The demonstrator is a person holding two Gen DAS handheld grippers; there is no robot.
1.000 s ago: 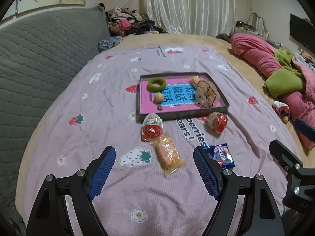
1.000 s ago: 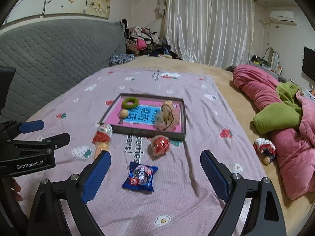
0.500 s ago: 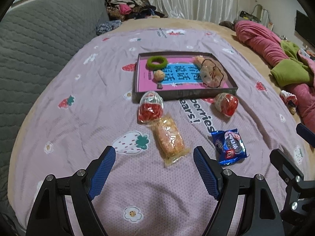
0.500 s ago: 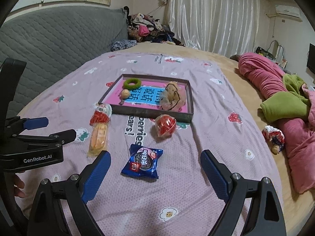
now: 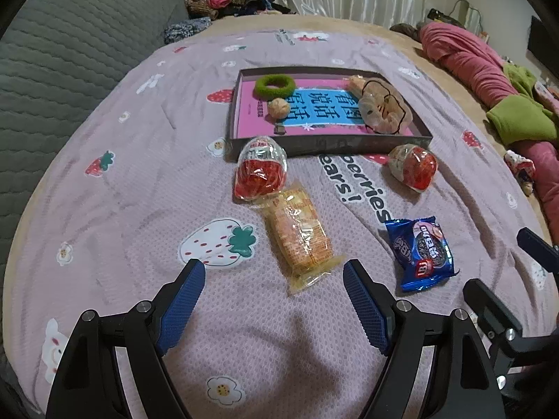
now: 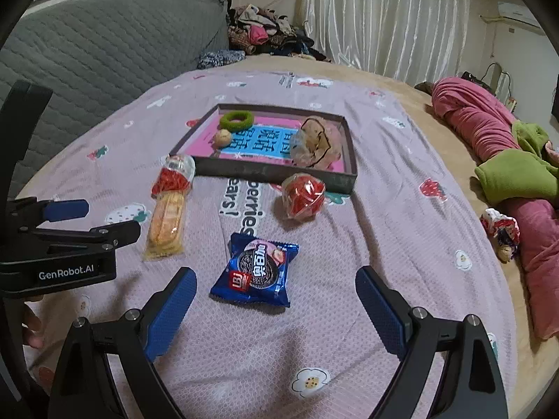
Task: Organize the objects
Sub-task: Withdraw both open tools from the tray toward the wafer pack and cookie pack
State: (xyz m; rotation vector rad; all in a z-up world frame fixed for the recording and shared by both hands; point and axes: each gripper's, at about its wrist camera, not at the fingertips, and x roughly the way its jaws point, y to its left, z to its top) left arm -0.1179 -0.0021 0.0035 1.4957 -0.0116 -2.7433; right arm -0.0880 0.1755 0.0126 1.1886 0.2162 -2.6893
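A dark shallow tray (image 5: 328, 145) (image 6: 272, 171) lies on the pink strawberry bedspread. It holds a green ring (image 5: 274, 86), a small tan ball (image 5: 278, 107) and a clear bag of hair ties (image 5: 382, 108). In front of it lie two red egg-shaped wrapped sweets (image 5: 260, 173) (image 5: 414, 167). Closer in are an orange biscuit pack (image 5: 297, 234) and a blue cookie pack (image 6: 256, 267). My left gripper (image 5: 272, 272) hovers open just short of the biscuit pack's near end. My right gripper (image 6: 276, 277) hovers open over the blue cookie pack. Neither holds anything.
A grey quilted headboard (image 5: 70, 52) runs along the left. Pink bedding (image 6: 489, 129), a green cloth (image 6: 517, 174) and a small doll (image 6: 501, 232) lie at the right edge of the bed. A clothes pile (image 6: 262, 35) sits at the far end. Fingers of a hand (image 6: 31, 328) show at lower left.
Both grippers have sunk toward the bed and tipped further down, so the snacks look larger and nearer. The jaws stand as wide as before. Nothing on the bed has moved.
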